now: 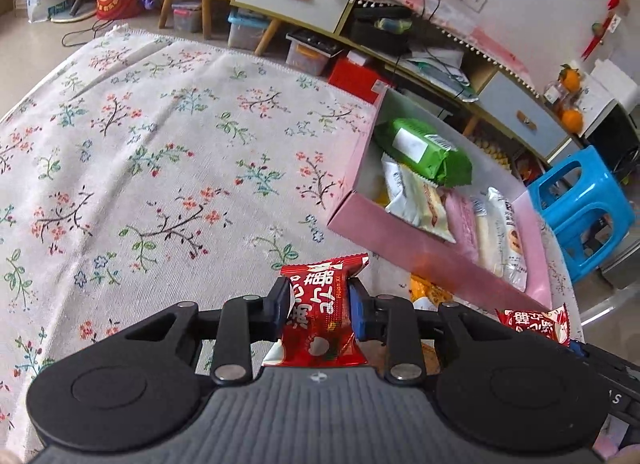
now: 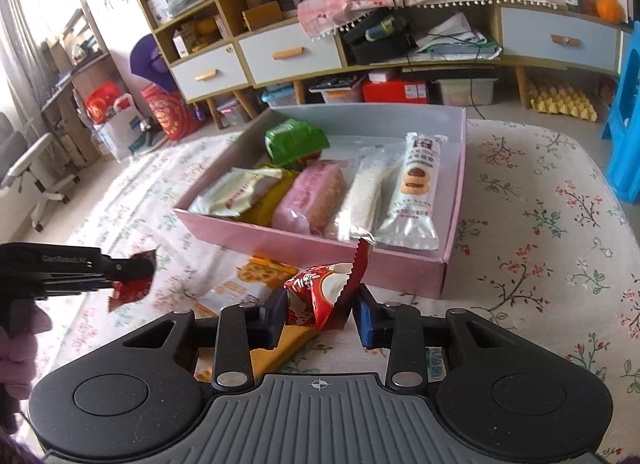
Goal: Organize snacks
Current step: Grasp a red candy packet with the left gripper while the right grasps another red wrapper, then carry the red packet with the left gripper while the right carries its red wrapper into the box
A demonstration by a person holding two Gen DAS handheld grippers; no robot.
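- Left claw (image 1: 318, 314): clamped on red snack packet (image 1: 316, 320), pads pinching it mid-body, packet upright, top seal sticking up past the tips.
- Right claw (image 2: 320, 314): clamped on 2nd red packet (image 2: 324, 292), held crooked; jagged end seal pokes up twd the box front wall. Grip looks nearer one end, not centred.
- Pink box (image 2: 312, 248): open top, far-right of the left claw, straight ahead of the right one. Sits on flowered cloth (image 1: 160, 143).
- Box contents, L to R in the near row: cream/white packet (image 2: 236, 193), pink packet (image 2: 312, 193), clear bag w/ white bar (image 2: 362, 199), white biscuit packet (image 2: 416, 191). Green packet (image 2: 294, 141) at far-left corner.
- Orange cookie packet (image 2: 256, 280): loose on cloth, just in front of the box, partly under the right claw.
- Step in hand (my read): carry both red packets over the front wall into the box. Doing it well = lift clear of the wall before going fwd; aim for the bare strip at far right; drop one at a time so the claws don't bump; lay flat, not on end.
- Risk: crooked right-side packet may slip or snag its seal on the wall.
- Writing: red packets carry white Chinese characters, seen upside down, not read w/ confidence; small Latin strip too fine. "GenRobot.AI" on left claw's side, in right-cam view.
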